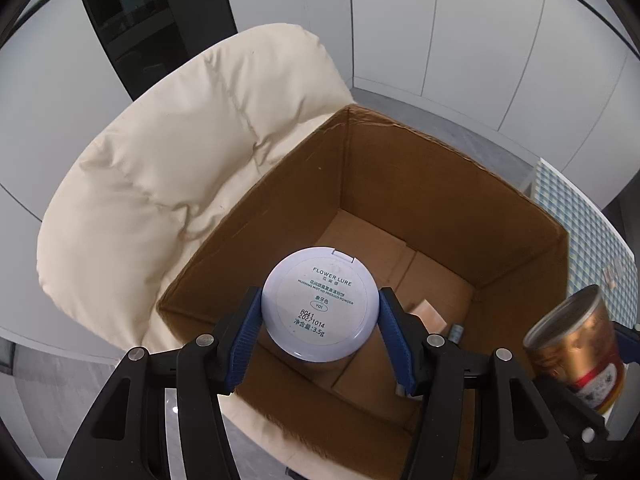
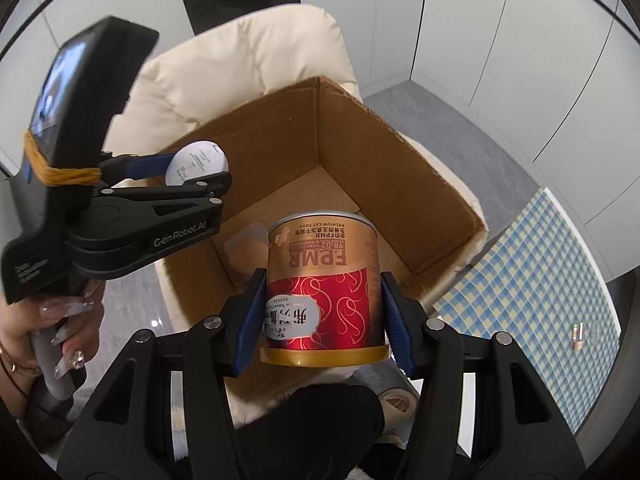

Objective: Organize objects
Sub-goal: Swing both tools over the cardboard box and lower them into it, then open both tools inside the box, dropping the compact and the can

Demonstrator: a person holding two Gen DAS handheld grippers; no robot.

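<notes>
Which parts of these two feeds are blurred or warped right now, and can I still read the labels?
Left wrist: compact sharp, print readable; the can at the right edge is motion-smeared. Right wrist: can label readable, the left gripper slightly soft. Both views: fisheye bends the wall panels and cardboard box edges.

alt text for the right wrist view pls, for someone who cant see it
The right gripper clamps a gold and red cat food can above an open brown cardboard box resting on a cream cushioned chair. At left, the left gripper, held in a hand, holds a round white powder compact over the box.
</notes>
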